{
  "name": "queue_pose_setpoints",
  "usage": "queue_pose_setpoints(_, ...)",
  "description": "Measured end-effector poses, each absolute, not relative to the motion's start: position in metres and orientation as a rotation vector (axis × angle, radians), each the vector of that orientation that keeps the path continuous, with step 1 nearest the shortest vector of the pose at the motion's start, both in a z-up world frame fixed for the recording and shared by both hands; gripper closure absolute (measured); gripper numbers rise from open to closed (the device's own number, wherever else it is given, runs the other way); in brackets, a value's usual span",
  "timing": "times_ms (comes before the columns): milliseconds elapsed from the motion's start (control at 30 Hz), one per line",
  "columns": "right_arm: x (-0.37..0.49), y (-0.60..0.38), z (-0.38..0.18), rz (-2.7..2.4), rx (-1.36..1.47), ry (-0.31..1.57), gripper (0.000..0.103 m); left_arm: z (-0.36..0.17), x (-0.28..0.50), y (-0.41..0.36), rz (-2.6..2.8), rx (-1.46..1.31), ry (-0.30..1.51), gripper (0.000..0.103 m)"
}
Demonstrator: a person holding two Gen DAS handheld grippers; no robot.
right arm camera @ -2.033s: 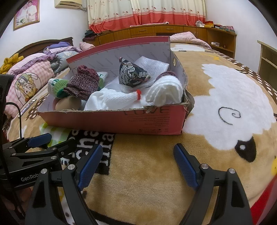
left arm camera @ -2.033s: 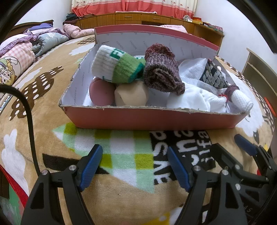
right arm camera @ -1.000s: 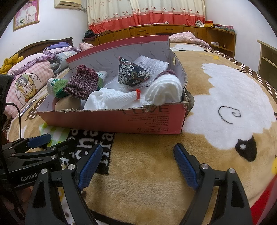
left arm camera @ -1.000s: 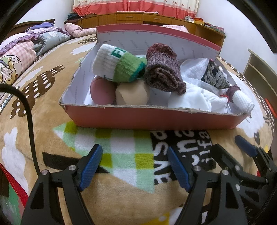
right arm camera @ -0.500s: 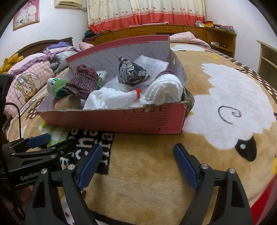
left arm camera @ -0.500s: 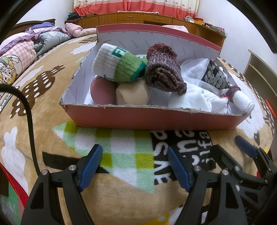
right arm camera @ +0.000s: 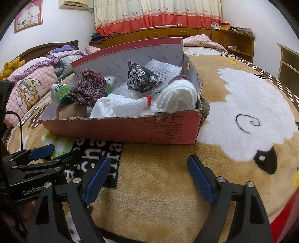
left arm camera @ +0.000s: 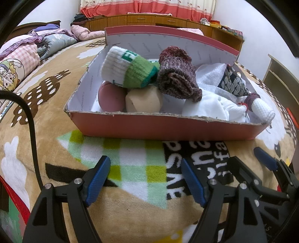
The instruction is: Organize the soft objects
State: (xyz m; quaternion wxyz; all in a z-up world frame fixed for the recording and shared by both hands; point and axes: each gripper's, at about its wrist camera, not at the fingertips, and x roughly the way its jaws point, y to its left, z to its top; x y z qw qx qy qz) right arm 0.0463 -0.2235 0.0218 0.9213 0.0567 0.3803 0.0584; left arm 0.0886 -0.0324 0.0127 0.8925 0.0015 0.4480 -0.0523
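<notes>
- Soft objects are seen gathered inside a red cardboard box [left arm camera: 164, 129] that rests on a patterned fleece blanket [left arm camera: 130, 205] spread over a bed
- At the box's left end, a white and green sock roll [left arm camera: 129, 70] is stacked on a pink ball [left arm camera: 110, 99] and a beige ball [left arm camera: 143, 100]
- A maroon knitted roll [left arm camera: 177, 74] is leaned against the green sock, toward the middle of the box
- A dark patterned pouch [right arm camera: 142, 78] is propped on a white mesh cloth [right arm camera: 164, 68] near the back wall
- A white bundle tied with a red band [right arm camera: 123, 107] is laid along the front wall, and a white rolled sock [right arm camera: 179, 98] is pressed into the right front corner
- The left gripper [left arm camera: 144, 182] is held wide open over the blanket, just in front of the box, and nothing is gripped
- The right gripper [right arm camera: 148, 180] is likewise spread wide and empty, placed beside the left one and short of the box's front wall
- Folded quilts [right arm camera: 31, 80] are piled at the head of the bed, and a wooden cabinet run [right arm camera: 186, 34] is seen under red and cream curtains [right arm camera: 158, 13]
</notes>
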Motion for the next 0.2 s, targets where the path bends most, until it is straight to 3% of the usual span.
queue_pose_setpoints(200,0.0463,-0.2234,0.0219,0.12,0.117,0.781,0.017,0.0126,0.0886,-0.0322,-0.108,0.003,0.929,0.021)
